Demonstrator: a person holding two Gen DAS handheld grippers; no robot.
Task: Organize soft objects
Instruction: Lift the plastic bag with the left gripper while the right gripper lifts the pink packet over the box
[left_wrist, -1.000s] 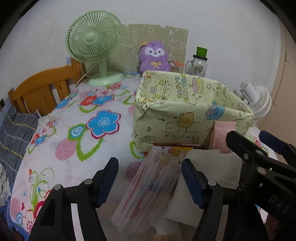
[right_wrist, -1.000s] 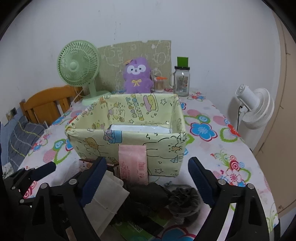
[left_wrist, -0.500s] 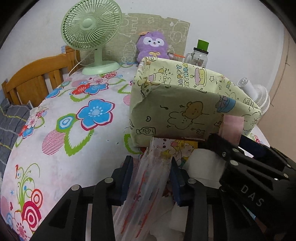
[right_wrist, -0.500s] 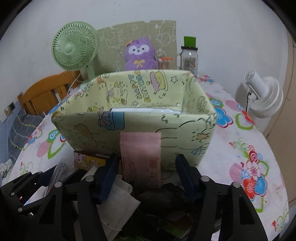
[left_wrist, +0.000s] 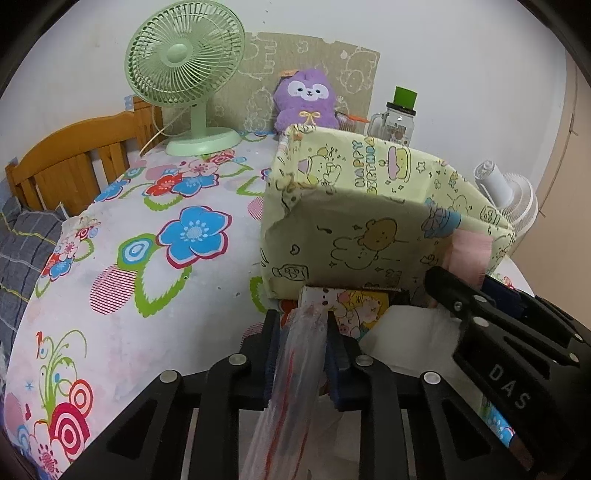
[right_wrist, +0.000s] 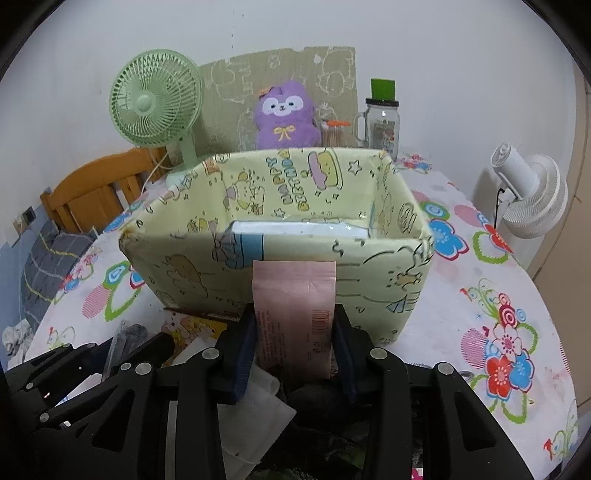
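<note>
I am pinching a pink packet (right_wrist: 295, 314) in my right claw (right_wrist: 294, 341) and a clear bag (left_wrist: 295, 362) in my left claw (left_wrist: 300, 350), both having just closed; the box (right_wrist: 369, 273) is lying straight ahead, just beyond.

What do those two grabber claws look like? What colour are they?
Both are black plastic claws with cut-out, frame-like arms and round silver bolts. The left gripper has two fingers lined with dark blue pads. The right gripper looks the same, with blue pads, and white letters "DAS" on its side. No cables, hands or sleeves show.
</note>
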